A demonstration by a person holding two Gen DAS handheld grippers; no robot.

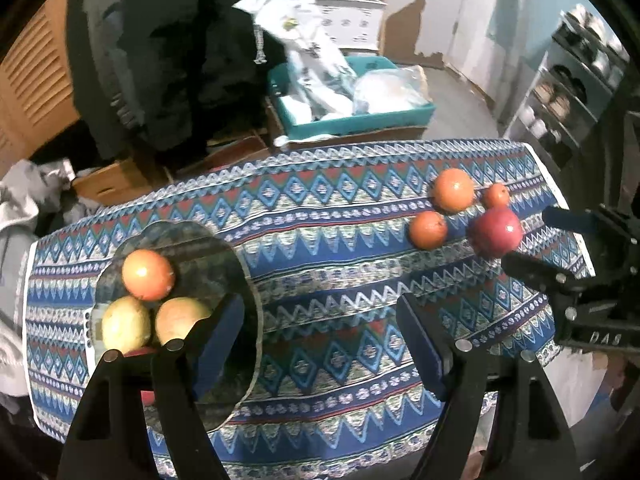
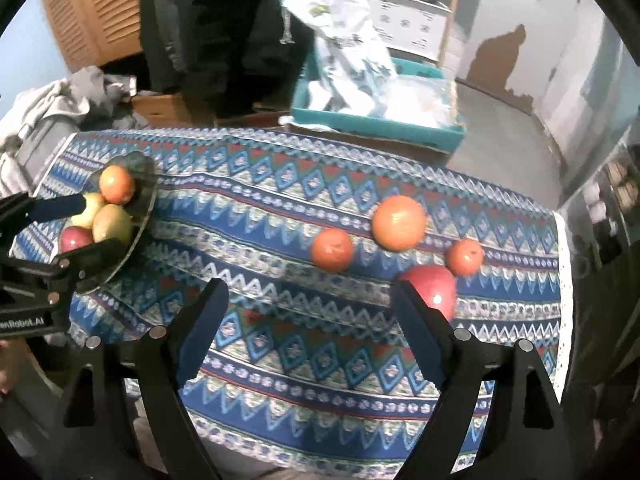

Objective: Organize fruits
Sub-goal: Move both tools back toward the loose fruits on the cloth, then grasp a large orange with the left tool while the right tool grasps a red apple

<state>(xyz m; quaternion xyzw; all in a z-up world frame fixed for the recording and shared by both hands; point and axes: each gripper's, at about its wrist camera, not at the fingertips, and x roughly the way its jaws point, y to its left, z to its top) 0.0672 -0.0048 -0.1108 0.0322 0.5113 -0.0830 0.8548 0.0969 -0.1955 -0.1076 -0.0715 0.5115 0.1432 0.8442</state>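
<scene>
A glass plate (image 1: 236, 264) (image 2: 146, 184) sits at the table's left and holds an orange fruit (image 1: 147, 274) (image 2: 117, 184), two yellow-green fruits (image 1: 126, 324) (image 2: 113, 224) and a red apple (image 2: 74, 238). On the right lie a large orange (image 1: 453, 190) (image 2: 399, 222), two smaller oranges (image 1: 428, 230) (image 2: 332, 250) (image 2: 464, 257) and a red apple (image 1: 496, 231) (image 2: 434, 286). My left gripper (image 1: 320, 320) (image 2: 90, 224) is open by the plate, empty. My right gripper (image 2: 308, 300) (image 1: 532, 236) is open, its right finger beside the red apple.
The patterned tablecloth (image 1: 320, 248) covers a small table. Behind it stand a teal tray (image 1: 352, 120) with white bags, cardboard boxes, a dark jacket and grey clothes at left. A shelf rack (image 1: 568, 92) is at the right.
</scene>
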